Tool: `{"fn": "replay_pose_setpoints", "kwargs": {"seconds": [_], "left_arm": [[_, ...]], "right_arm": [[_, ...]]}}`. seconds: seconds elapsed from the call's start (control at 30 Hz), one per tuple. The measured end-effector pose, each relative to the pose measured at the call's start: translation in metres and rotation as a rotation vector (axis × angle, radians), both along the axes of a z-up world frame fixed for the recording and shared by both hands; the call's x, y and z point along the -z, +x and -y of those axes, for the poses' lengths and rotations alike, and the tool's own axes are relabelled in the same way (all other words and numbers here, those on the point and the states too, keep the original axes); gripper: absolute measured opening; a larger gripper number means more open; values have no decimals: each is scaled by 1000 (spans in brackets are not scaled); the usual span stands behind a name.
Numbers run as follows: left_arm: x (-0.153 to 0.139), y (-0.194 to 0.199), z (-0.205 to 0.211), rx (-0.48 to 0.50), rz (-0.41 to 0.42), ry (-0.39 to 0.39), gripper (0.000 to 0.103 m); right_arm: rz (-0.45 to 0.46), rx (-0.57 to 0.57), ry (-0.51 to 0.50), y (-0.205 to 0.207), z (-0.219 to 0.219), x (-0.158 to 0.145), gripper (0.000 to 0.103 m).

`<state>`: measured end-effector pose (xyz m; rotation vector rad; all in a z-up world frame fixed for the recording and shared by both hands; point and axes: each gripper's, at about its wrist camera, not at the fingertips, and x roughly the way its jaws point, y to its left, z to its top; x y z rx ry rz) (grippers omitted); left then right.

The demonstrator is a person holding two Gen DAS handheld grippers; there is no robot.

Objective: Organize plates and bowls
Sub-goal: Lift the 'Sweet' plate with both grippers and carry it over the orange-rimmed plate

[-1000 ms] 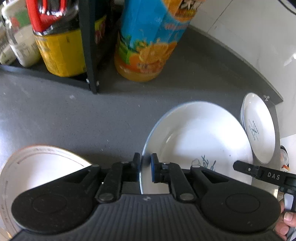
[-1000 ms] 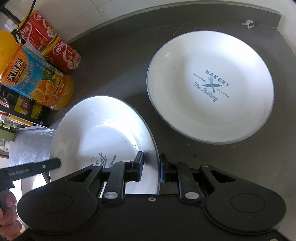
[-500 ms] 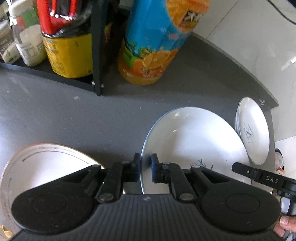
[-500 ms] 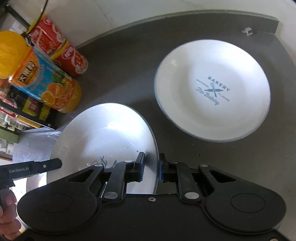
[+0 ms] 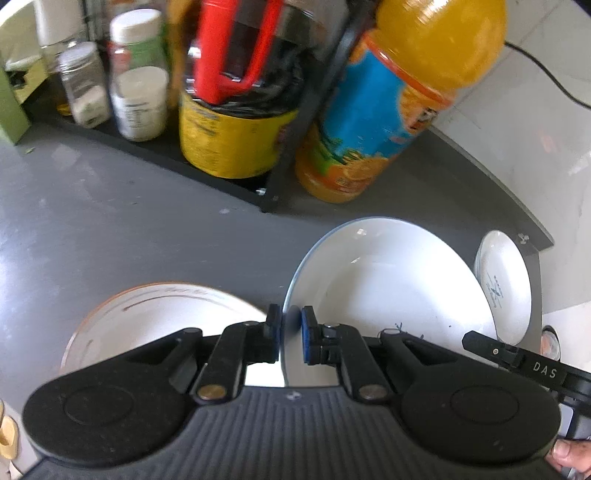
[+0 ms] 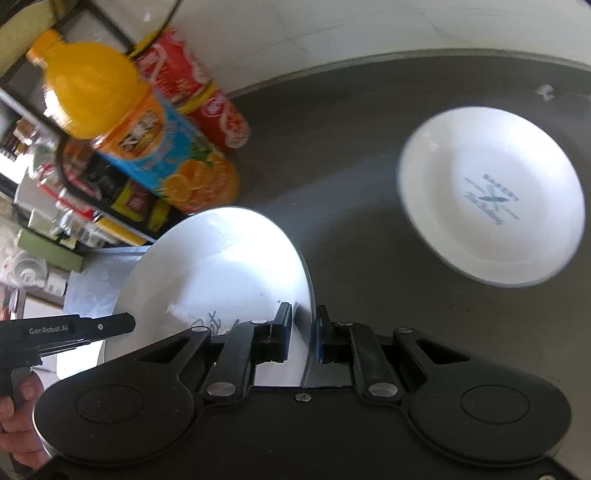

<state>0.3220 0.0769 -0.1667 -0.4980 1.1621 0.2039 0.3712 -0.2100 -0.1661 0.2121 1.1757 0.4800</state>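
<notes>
two handheld grippers pinch opposite edges of one white plate (image 5: 388, 291) and hold it above a dark grey counter (image 5: 110, 229). in the left wrist view, the left gripper (image 5: 291, 332) has its blue-padded jaws pressed onto the plate's near left rim. in the right wrist view, the right gripper (image 6: 304, 332) has its jaws clamped on the plate's right rim, and the plate (image 6: 218, 280) shows a faint blue print near its lower edge.

a second white plate (image 6: 491, 195) with blue bakery lettering lies flat on the counter, far right of the held one and well apart from it. in the left wrist view a third plate (image 5: 155, 314) with an orange-brown rim lies near left, partly hidden behind the left gripper.

at the far side stands an orange juice bottle (image 5: 388, 110) with a blue label, just right of a black rack (image 5: 221, 177). the rack holds a yellow tin (image 5: 232, 140) and small spice jars (image 5: 110, 88). in the right wrist view, red cans (image 6: 199, 88) sit behind the bottle against a white tiled wall (image 6: 369, 33). a person's fingers (image 6: 18, 417) grip the left tool's handle at the lower left.
</notes>
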Motion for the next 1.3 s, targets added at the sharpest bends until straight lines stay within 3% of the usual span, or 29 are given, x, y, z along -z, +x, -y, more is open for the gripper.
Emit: {"fn": "replay_pose_setpoints", "kwargs": {"seconds": [0.8, 1.3], "left_arm": [[3, -87, -58, -238, -28, -2, 10], [13, -114, -76, -284, -56, 9, 11]], "right_arm": [[-19, -226, 22, -29, -78, 7, 13], [-7, -304, -10, -52, -103, 11, 13]]}}
